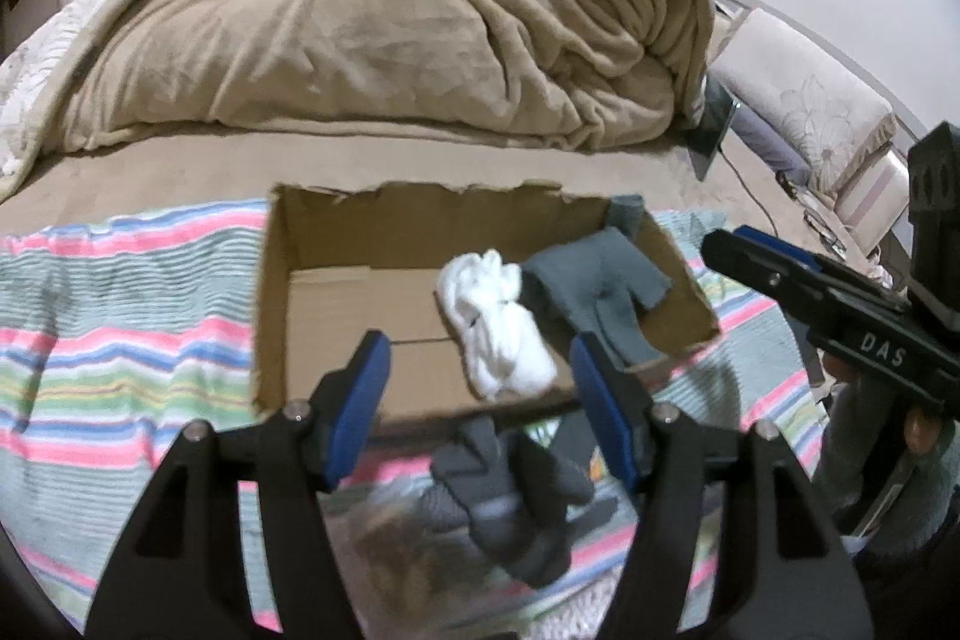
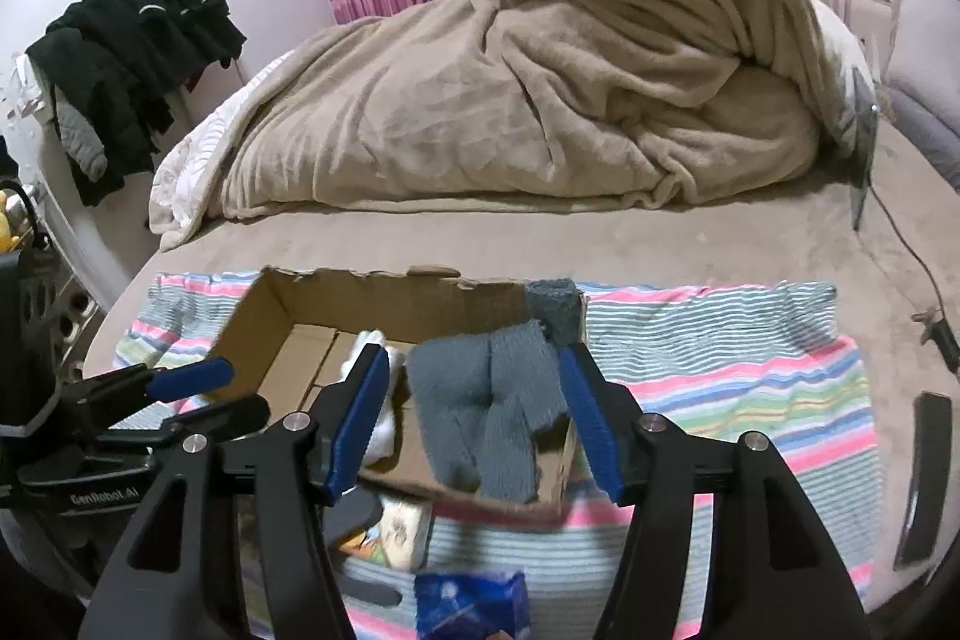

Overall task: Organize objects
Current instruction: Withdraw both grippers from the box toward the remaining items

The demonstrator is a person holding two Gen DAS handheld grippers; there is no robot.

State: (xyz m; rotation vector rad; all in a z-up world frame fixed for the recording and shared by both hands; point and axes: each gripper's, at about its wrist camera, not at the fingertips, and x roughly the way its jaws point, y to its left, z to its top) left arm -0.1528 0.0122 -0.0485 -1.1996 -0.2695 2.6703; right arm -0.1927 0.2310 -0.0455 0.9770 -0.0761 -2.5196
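An open cardboard box (image 1: 336, 244) (image 2: 282, 304) sits on a striped cloth on the bed. Inside lie a rolled white sock pair (image 1: 498, 322) (image 2: 384, 424) and a grey sock pair (image 1: 600, 292) (image 2: 486, 412) draped at the right end. My left gripper (image 1: 480, 400) is open above the box's near edge, with a dark grey sock bundle (image 1: 510, 496) lying on the cloth below it. My right gripper (image 2: 474, 412) is open over the grey socks in the box. Each gripper shows at the side of the other's view, the right one (image 1: 780, 262) and the left one (image 2: 198, 388).
A heaped beige blanket (image 1: 420, 28) (image 2: 540, 88) fills the bed behind the box. The striped cloth (image 1: 120, 340) (image 2: 720, 370) carries a blue packet (image 2: 474, 604) and a printed packet (image 2: 396, 526) near me. A dark remote (image 2: 924, 478) lies at the right. Dark clothes (image 2: 132, 52) hang at the left.
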